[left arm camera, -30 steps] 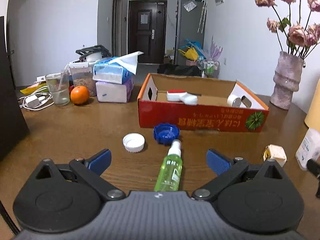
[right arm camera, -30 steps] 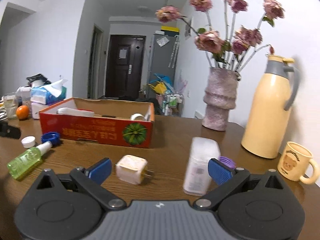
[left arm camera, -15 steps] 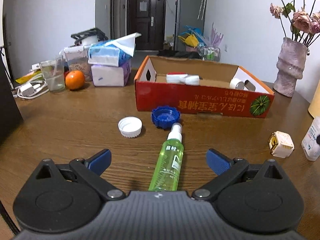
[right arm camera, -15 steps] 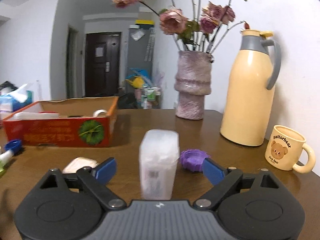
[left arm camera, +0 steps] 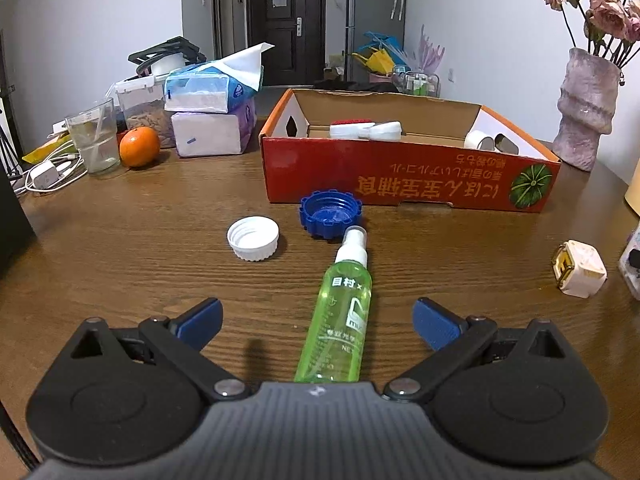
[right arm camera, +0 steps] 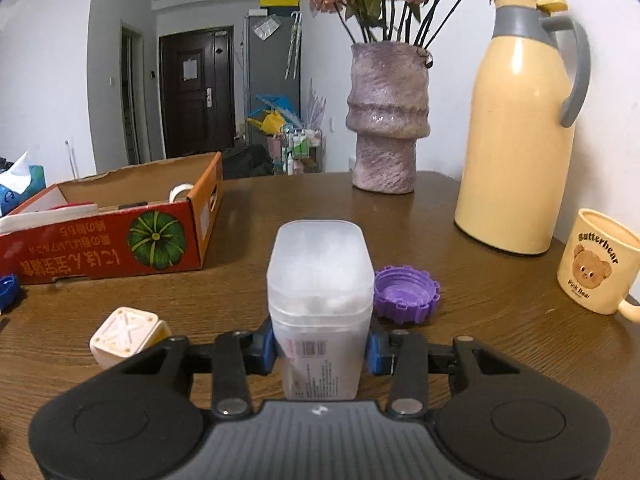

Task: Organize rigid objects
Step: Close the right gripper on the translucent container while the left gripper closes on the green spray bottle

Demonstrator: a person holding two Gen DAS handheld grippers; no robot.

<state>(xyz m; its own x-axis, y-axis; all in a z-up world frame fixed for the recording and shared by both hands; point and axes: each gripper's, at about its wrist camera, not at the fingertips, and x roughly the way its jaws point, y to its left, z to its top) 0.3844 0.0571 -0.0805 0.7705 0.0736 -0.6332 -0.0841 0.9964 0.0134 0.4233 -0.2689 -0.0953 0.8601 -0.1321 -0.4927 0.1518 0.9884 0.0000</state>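
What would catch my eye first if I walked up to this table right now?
Probably the translucent white container, standing upright with the right gripper and its jaws just closed on its sides, a purple cap beside it. Next, the green spray bottle lying between the open left gripper jaws, pointing toward the red cardboard box.

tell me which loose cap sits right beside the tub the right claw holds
The purple cap, next to the translucent tub; the blue and white caps lie over by the spray bottle.

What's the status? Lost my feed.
Right hand-held gripper just closed on the white container. Left hand-held gripper open over the spray bottle. Box ahead, path clear.
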